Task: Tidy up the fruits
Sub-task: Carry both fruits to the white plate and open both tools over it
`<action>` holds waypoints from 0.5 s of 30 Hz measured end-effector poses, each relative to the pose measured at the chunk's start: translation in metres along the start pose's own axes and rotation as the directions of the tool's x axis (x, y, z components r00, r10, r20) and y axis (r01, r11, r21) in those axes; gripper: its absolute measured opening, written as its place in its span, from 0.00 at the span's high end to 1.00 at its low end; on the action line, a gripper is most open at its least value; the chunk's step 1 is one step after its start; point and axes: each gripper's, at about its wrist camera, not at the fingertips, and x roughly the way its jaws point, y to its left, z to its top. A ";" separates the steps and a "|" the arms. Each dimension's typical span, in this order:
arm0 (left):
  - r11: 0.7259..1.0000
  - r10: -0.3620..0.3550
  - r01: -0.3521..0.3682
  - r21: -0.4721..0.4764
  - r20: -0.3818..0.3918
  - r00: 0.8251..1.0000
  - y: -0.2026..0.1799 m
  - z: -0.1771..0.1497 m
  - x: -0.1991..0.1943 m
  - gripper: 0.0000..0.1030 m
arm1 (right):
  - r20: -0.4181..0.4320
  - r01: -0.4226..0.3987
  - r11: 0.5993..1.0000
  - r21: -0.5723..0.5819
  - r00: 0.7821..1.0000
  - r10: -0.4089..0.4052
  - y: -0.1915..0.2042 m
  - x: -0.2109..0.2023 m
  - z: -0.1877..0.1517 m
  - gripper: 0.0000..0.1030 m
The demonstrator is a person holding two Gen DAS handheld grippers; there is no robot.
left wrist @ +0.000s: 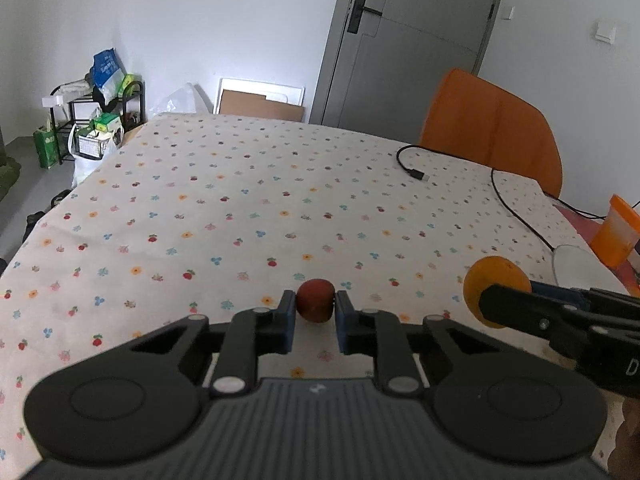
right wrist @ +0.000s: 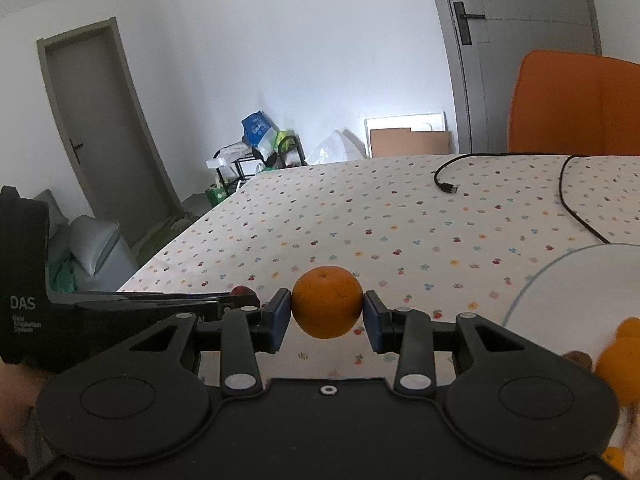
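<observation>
1. Fruits split between two tools – orange (right wrist: 327, 302) clamped in right tool (right wrist: 327, 312), dark red fruit (left wrist: 315, 300) clamped in left tool (left wrist: 315, 312).
2. Lettering on left tool's body, seen from right wrist view: "DAS"; smaller lines beneath too blurred to read with certainty.
3. Right tool: blue pads (right wrist: 279, 320) pressed on both sides of orange, held clear above floral cloth of bench (right wrist: 360, 220).
4. Left tool: narrowly set, pads tight against red fruit, low over cloth – contact with it unclear.
5. More orange fruit (right wrist: 618, 364) in clear bowl (right wrist: 560, 264) at right edge.
6. Black cable (left wrist: 412, 168) lying across far side of bench.
</observation>
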 end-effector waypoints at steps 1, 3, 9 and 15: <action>1.000 -0.004 0.004 0.005 0.003 1.000 -0.003 0.000 -0.002 0.82 | 0.003 0.001 1.000 0.000 1.000 -0.001 0.000 -0.002 -0.001 0.64; 1.000 -0.016 0.016 0.019 0.011 1.000 -0.011 0.000 -0.007 0.82 | 0.014 0.004 1.000 0.007 1.000 -0.004 -0.002 -0.008 -0.002 0.64; 0.996 -0.061 0.059 0.061 0.033 0.998 -0.035 -0.001 -0.019 0.82 | 0.059 0.019 1.000 0.021 0.998 -0.020 -0.010 -0.030 -0.002 0.64; 0.991 -0.111 0.107 0.086 0.048 0.993 -0.060 -0.003 -0.027 0.82 | 0.090 0.057 0.998 0.042 0.994 -0.060 -0.026 -0.052 -0.004 0.64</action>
